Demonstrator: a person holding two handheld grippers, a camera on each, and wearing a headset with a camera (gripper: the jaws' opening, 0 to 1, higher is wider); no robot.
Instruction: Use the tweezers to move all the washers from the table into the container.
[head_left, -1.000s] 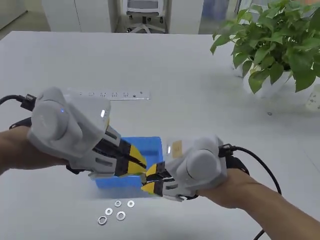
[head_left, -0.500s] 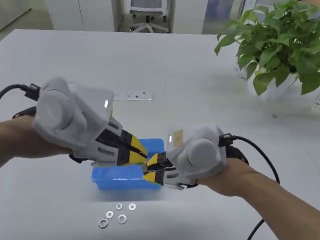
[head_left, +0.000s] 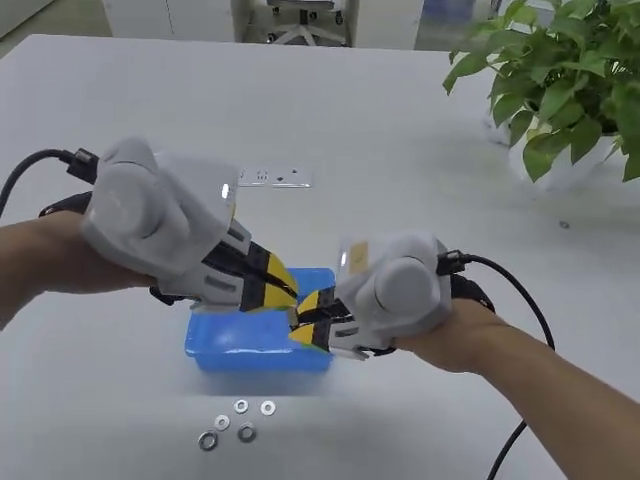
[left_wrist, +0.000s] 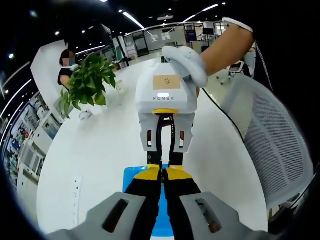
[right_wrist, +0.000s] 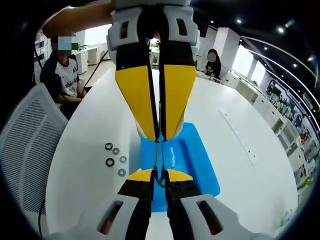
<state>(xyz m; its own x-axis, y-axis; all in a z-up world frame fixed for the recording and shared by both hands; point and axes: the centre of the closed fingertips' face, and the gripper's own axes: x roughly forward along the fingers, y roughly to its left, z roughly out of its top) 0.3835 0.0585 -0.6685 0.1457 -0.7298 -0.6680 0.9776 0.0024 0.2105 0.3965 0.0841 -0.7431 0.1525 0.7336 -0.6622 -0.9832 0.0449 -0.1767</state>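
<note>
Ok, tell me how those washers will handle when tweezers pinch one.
The washers look thin and lie flat on the smooth table, so a tip will likely struggle to get under an edge and may just slide one. They seem metal and rigid, light, so probably slippery in the tweezers. Grouped close, a nudged one could bump its neighbours.

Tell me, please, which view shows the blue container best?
The right gripper view: the blue container shows its inside either side of the jaws. The head view has it partly covered; the left gripper view catches slivers.
</note>
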